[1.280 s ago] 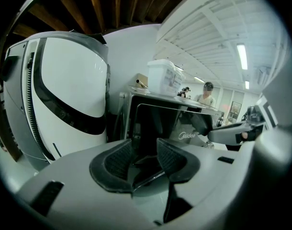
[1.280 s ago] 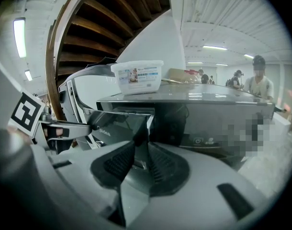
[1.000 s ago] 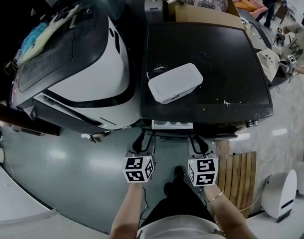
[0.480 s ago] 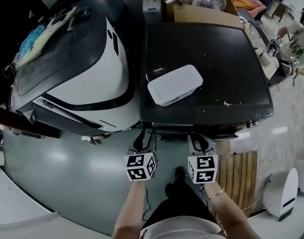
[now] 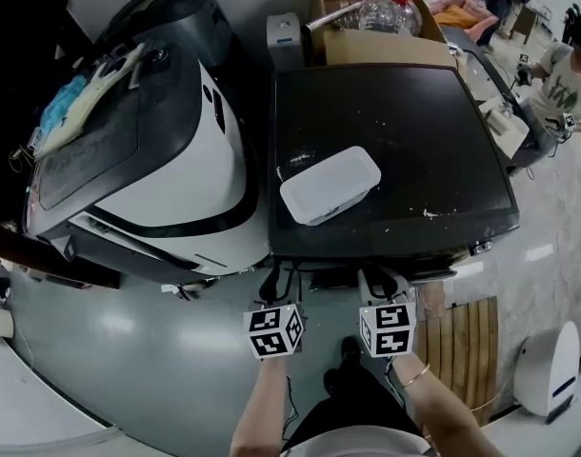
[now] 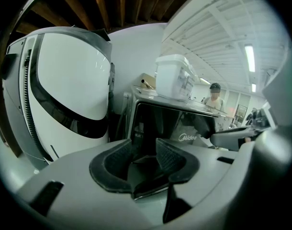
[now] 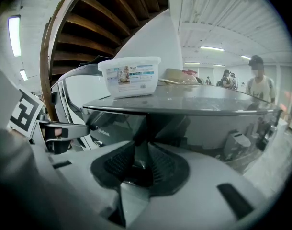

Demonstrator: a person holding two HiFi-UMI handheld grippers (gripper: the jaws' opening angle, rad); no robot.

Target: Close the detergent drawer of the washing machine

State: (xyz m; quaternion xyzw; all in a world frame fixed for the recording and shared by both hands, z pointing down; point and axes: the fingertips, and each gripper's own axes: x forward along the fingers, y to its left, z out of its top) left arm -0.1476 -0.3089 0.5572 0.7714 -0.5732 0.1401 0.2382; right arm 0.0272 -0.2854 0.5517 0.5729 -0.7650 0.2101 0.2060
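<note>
Gone since a second ago is the white strip of the detergent drawer (image 5: 331,280): it now sits tucked under the front lip of the black washing machine (image 5: 395,150), so it looks pushed home or nearly so. Both grippers sit low against that front, probably because they are pressing the drawer in. The left gripper (image 5: 276,282) has its jaws wide but closing, with only the machine's dark panel in the gap and no pad pressing on it. The right gripper (image 5: 384,284) shows a narrow gap and grips nothing. The head view hides the panel face; the gripper views show it, and the white box (image 7: 129,75) side-on
</note>
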